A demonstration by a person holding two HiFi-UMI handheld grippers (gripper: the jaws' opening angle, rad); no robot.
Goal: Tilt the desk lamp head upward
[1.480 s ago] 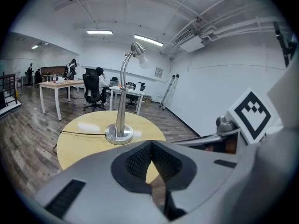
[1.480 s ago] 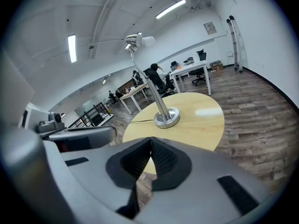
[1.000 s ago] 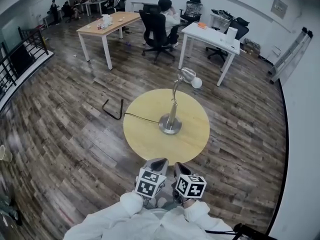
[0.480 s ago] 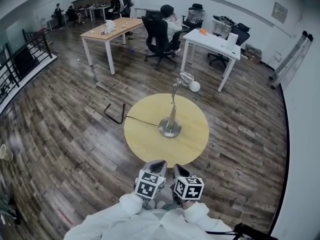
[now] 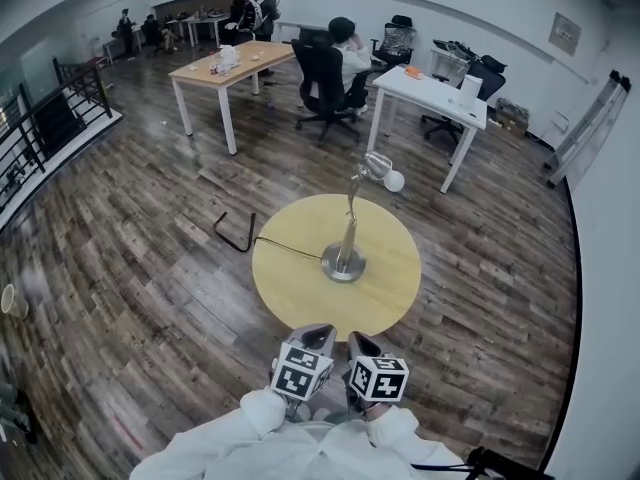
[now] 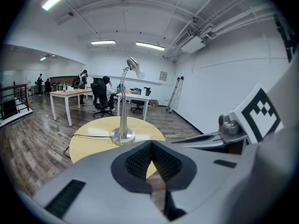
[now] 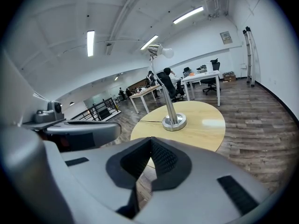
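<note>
Pre-approach: my left gripper and right gripper hang short of the bench, jaws closed on nothing. Next, I judge, I must reach the lamp head and nudge it upward.

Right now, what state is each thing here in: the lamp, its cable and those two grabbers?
Desk lamp: upright on the round table, untouched.
Lamp head: bulb pointing outward and down, not yet tilted up.
Cable: lies across the tabletop and off its edge.
Left gripper: jaws shut, empty, near the table's edge.
Right gripper: jaws shut, empty, near the table's edge.
</note>
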